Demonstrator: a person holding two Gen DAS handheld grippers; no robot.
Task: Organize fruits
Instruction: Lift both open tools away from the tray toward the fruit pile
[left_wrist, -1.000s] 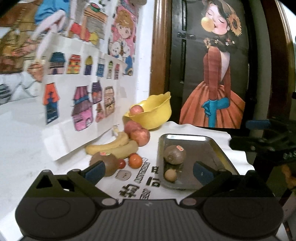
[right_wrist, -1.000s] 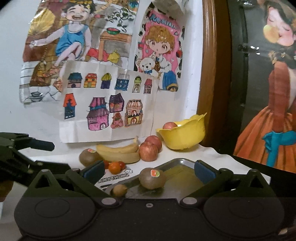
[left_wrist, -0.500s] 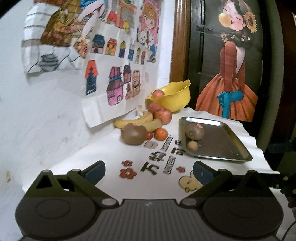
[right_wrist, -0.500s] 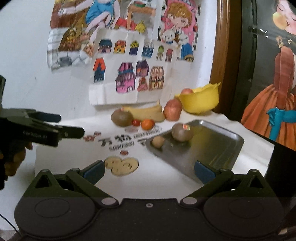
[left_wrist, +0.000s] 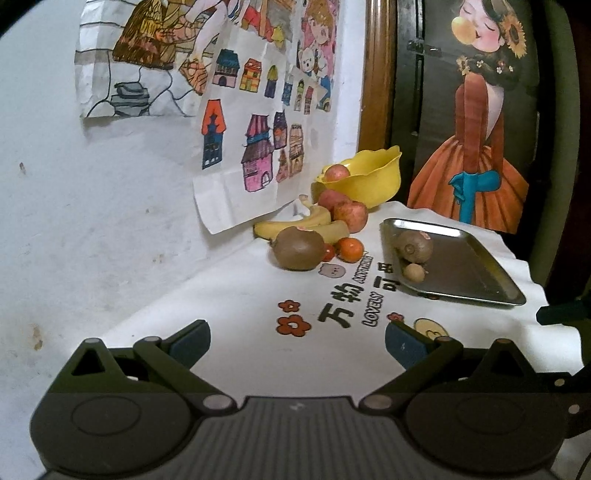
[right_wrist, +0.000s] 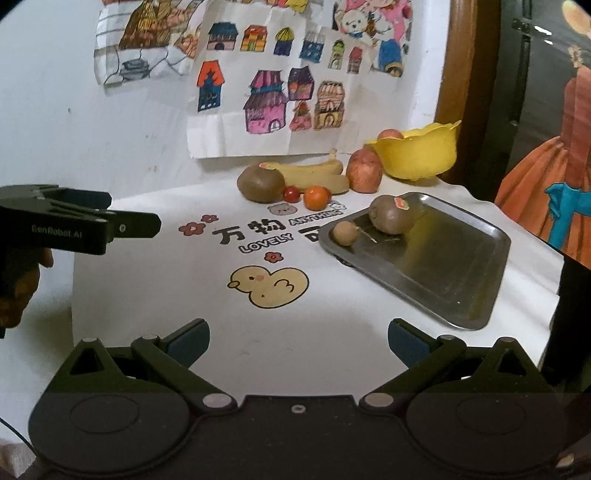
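Left wrist view: the left gripper is spread wide and empty above the white tablecloth. Against the wall lie a kiwi, bananas, apples, a small orange and a yellow bowl holding one apple.

Right wrist view: the right gripper is likewise spread and empty. The metal tray holds a second kiwi touching a small brown fruit.

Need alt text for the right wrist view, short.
Open right gripper hovers empty over a white printed tablecloth. Ahead, a metal tray holds a kiwi and a small brown fruit; more fruit and a yellow bowl sit by the wall.
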